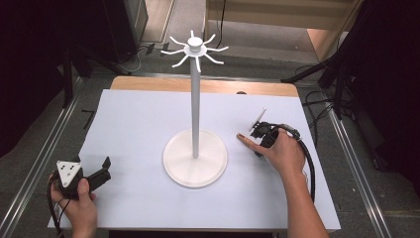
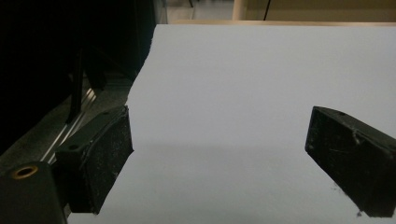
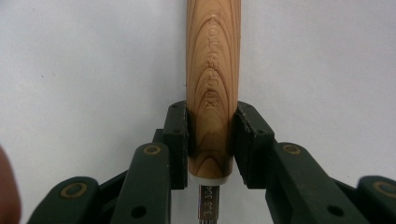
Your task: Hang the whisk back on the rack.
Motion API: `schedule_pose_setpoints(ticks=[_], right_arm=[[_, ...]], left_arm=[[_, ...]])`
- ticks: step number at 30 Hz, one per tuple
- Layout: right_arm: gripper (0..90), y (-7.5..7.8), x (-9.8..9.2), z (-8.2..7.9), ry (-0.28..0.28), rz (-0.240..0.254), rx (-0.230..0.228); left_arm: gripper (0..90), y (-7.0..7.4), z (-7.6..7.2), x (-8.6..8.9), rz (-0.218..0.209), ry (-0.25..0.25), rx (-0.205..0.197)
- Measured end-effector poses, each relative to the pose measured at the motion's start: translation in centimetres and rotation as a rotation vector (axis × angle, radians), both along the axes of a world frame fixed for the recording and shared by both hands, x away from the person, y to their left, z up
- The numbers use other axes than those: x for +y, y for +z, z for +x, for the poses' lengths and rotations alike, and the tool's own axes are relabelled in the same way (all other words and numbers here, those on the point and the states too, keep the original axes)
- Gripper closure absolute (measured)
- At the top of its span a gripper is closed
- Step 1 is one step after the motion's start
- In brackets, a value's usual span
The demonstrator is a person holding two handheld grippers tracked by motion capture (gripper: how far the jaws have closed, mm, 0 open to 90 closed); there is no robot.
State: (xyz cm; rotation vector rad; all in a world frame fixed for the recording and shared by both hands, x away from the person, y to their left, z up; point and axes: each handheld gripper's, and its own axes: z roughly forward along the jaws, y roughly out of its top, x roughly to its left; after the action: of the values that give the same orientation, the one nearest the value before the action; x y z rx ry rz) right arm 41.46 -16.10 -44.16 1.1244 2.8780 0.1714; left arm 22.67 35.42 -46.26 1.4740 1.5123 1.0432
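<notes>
The right gripper (image 3: 210,140) is clamping a wooden handle (image 3: 213,70) low over the table (image 1: 133,124), right of the stand (image 1: 195,99). The left gripper (image 2: 219,154) is idling wide near-left. Gripped near its end, the handle risks pivoting or slipping.

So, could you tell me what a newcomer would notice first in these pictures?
Probably the tall white stand with hooked arms on top, at the middle of the white table. Then the right gripper, right of the stand's base, shut on a wooden handle; the left gripper is open near the front left corner.
</notes>
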Motion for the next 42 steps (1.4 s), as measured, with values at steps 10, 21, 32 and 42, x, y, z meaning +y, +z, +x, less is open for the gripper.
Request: schedule_pose_setpoints(ticks=[10, 21, 32, 42], right_arm=[[70.2, 1.7, -0.5, -0.9, 0.012, 0.055, -0.080], [70.2, 4.4, -1.2, -1.8, -0.004, 0.180, -0.186], [70.2, 6.2, -2.1, -2.5, -0.018, 0.309, -0.258], [70.2, 7.7, -2.3, -3.4, -0.016, 0.404, -0.341]], left_arm=[[8.2, 0.0, 0.0, 0.0, 0.001, -0.001, -0.004], [8.2, 0.0, 0.0, 0.0, -0.002, -0.002, -0.003], [8.2, 0.0, 0.0, 0.0, -0.002, -0.001, -0.003], [8.2, 0.0, 0.0, 0.0, -0.002, -0.002, -0.003]])
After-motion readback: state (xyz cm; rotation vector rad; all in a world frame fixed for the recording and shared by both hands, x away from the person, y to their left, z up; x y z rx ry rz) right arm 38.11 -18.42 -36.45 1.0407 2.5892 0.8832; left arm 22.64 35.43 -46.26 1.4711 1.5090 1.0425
